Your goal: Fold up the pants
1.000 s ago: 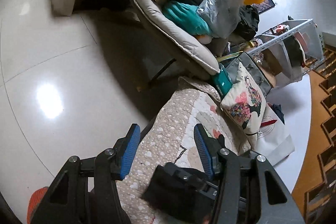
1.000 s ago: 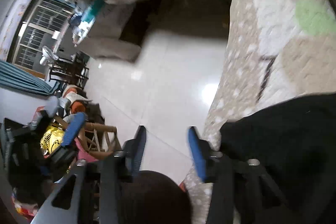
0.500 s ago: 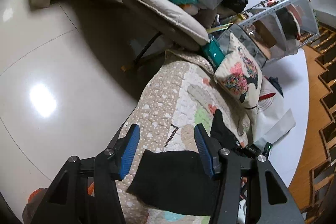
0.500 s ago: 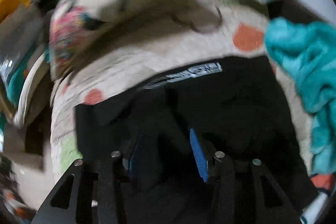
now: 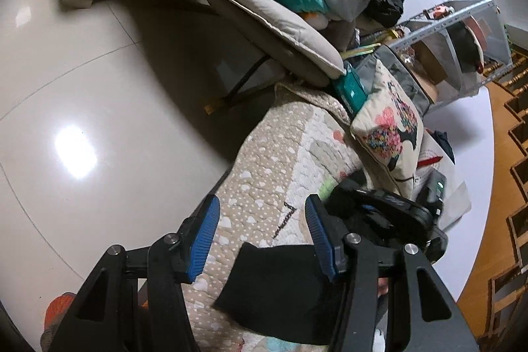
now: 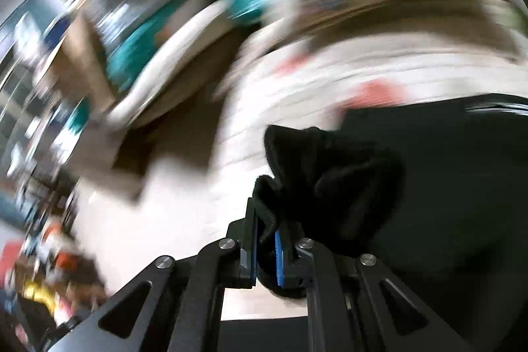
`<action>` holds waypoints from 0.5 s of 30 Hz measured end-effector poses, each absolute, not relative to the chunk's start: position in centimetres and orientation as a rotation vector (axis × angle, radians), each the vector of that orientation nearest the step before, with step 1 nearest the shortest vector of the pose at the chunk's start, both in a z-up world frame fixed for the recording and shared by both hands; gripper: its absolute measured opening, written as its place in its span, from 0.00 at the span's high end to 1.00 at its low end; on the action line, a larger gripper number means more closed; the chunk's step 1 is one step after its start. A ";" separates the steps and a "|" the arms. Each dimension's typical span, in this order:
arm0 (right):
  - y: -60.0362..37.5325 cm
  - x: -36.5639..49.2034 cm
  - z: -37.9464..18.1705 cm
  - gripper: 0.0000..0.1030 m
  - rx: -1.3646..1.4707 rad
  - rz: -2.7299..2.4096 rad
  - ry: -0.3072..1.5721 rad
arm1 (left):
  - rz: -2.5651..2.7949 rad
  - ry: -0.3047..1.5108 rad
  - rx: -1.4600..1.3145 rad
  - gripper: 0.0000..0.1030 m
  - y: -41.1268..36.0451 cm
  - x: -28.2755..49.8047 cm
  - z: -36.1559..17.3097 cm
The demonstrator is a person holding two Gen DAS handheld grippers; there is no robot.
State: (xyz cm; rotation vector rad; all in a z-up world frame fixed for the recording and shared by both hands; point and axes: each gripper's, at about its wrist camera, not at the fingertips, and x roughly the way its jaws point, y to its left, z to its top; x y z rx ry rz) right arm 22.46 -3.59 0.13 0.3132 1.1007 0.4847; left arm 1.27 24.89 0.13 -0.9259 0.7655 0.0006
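Left wrist view: black pants [image 5: 280, 279] lie on a dotted quilt [image 5: 264, 160], beside a glossy tile floor [image 5: 82, 108]. Past the quilt sit a cushion [image 5: 389, 134] and a cluttered chair [image 5: 264, 5]. Left gripper [image 5: 260, 236] gapes empty above the quilt; right gripper [image 6: 265, 240] pinches bunched pants.

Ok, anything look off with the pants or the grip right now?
Yes. The right gripper is shut on a bunched wad of the black pants, not a flat edge, so that corner looks crumpled. The left gripper is open over the quilt, holding nothing. The right view is motion-blurred.
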 end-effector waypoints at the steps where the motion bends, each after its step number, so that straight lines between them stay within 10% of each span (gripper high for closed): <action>1: -0.8 22.0 -0.4 0.84 0.300 0.533 1.138 | 0.013 0.760 -0.929 0.49 25.2 1.1 0.3; 4: 6.1 20.1 -3.5 0.51 0.280 0.672 1.277 | 0.051 0.751 -0.919 0.49 26.0 0.7 1.0; 15: -8.3 20.7 0.7 0.51 0.216 0.461 1.125 | -0.111 0.899 -0.620 0.44 19.3 7.9 2.2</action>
